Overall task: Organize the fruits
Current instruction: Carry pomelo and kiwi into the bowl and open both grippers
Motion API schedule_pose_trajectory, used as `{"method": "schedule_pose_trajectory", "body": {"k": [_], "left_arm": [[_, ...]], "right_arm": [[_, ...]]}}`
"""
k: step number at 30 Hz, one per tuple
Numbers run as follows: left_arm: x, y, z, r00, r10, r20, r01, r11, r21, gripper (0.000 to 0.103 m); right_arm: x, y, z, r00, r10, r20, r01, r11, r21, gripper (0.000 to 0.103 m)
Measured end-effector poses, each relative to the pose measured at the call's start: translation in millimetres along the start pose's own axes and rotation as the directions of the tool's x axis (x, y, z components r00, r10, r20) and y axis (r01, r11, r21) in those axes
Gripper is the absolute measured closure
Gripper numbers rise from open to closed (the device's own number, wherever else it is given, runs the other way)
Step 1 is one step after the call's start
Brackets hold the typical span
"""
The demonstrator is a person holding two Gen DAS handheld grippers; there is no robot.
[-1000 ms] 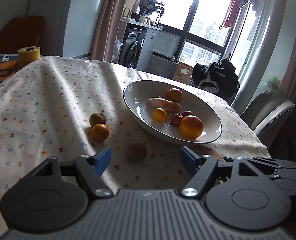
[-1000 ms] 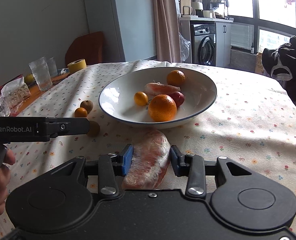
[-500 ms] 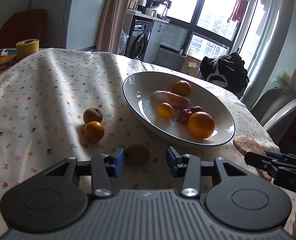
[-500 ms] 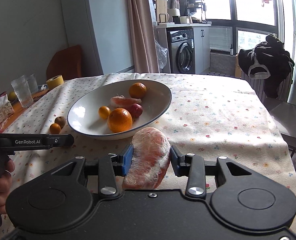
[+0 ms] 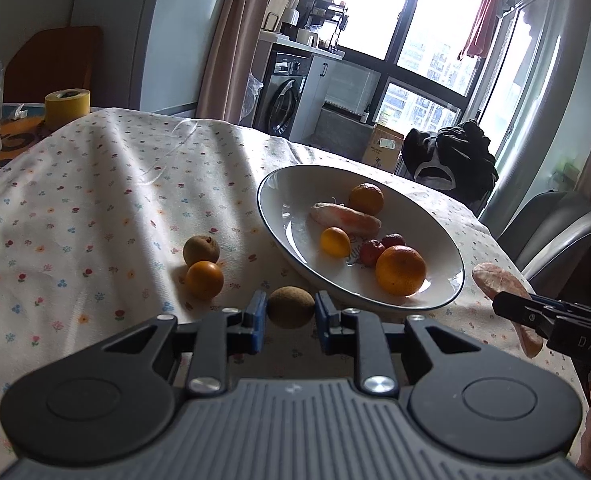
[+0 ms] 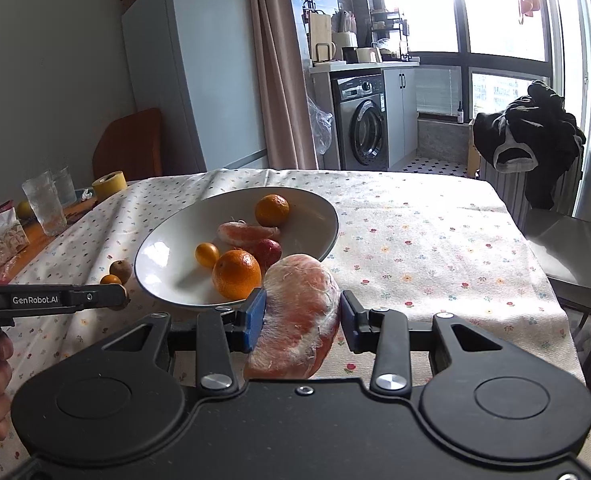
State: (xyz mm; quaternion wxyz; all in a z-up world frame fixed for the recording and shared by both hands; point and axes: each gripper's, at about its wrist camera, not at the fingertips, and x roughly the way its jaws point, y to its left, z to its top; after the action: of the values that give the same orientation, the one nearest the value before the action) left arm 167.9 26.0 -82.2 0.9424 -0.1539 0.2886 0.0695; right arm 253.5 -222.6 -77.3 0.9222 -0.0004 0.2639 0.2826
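Fruits in white bowl (image 5: 279, 216): oranges, pomelo segment (image 5: 345, 218), small red fruits

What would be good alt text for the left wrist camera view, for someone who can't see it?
The left gripper closes its blue pads around a brown round fruit on a floral tablecloth, just short of a white bowl holding oranges and other fruit. A small orange and another brown fruit lie to its left; the right gripper carries a peeled pink citrus segment at the right edge.

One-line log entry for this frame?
left gripper: shut on round brown fruit | right gripper: shut on peeled pink pomelo segment | white bowl: not reached
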Motion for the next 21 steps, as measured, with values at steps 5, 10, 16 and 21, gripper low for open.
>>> {"method": "schedule_pose_trajectory", "body": {"k": [5, 10, 16, 21], "left_arm": [[-5.7, -3.7, 7.7, 1.0, -0.009, 0.028, 0.009, 1.0, 0.005, 0.079], [-4.0, -6.3, 15.4, 0.999, -0.012, 0.039, 0.012, 1.0, 0.014, 0.079], [4.7, -13.4, 26.2, 0.999, -0.011, 0.039, 0.01, 1.0, 0.03, 0.079], [12.0, -19.5, 35.3, 0.999, -0.027, 0.044, 0.024, 0.998, 0.05, 0.079]], "right_arm": [[2.5, 1.6, 8.7, 1.0, 0.007, 0.014, -0.006, 1.0, -0.009, 0.065], [7.9, 2.2, 19.4, 0.999, 0.012, 0.033, -0.011, 1.0, -0.017, 0.065], [19.2, 1.3, 31.5, 0.999, 0.016, 0.046, -0.013, 0.999, -0.051, 0.065], [29.7, 4.2, 39.4, 0.999, 0.018, 0.034, -0.015, 0.997, -0.081, 0.065]]}}
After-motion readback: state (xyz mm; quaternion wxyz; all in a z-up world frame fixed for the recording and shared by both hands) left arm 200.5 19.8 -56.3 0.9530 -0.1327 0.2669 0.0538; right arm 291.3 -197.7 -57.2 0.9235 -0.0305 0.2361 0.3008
